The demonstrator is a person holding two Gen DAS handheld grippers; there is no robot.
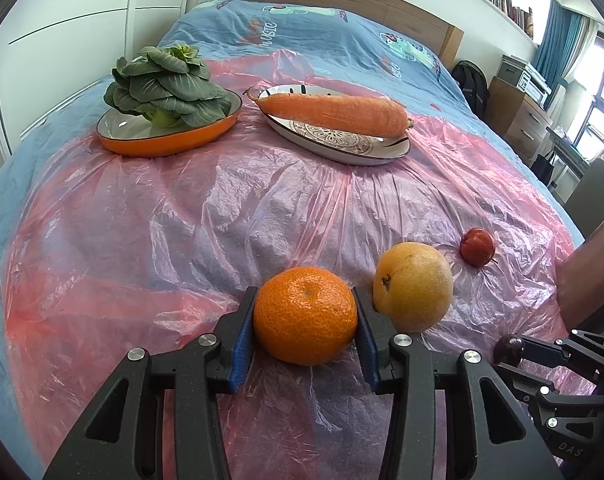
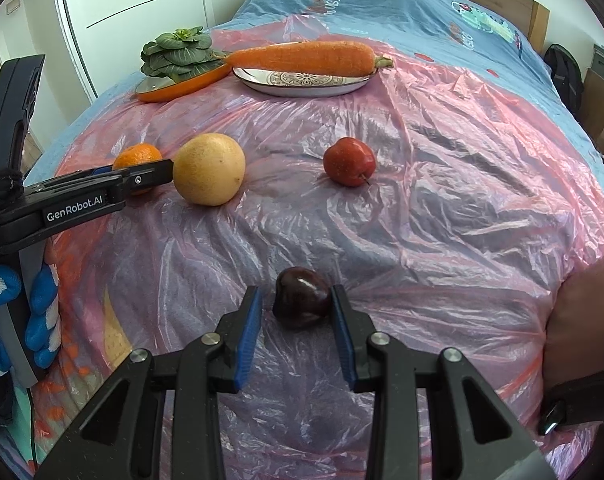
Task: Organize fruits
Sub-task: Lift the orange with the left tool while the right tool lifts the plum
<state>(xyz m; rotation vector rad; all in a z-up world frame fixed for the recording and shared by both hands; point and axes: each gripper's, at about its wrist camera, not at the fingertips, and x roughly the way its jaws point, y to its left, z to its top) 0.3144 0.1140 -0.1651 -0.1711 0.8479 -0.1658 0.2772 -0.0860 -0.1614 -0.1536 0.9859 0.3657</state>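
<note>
Nearest the left wrist camera, the left gripper [image 1: 305,322] has its blue pads pressed against both flanks of the mandarin [image 1: 306,315], which still sits on the crinkled pink plastic sheet [image 1: 173,220]; the grip looks set for a lift, not yet begun. Just to the right of that gripper the yellow pear-like fruit [image 1: 413,286] lies almost touching the right-hand finger, so a straight upward pull seems safer than a sideways one. Further right and ahead is the small red fruit [image 1: 478,247]. The right gripper [image 2: 295,304] straddles the dark plum [image 2: 302,297]: its right pad appears to touch the skin, while a gap shows on the left, so the jaws stand partly open around it and not clamped. Far ahead of both grippers, the orange dish [image 1: 169,136] holds a leafy green [image 1: 165,84] and the patterned plate [image 1: 342,140] carries a carrot [image 1: 334,110], likely the intended places for sorted produce, though where fruit belongs I cannot tell. The mandarin's underside, the plum's contact on its far side, and most of the person beyond a blue glove [image 2: 41,320] are hidden or cut off.
</note>
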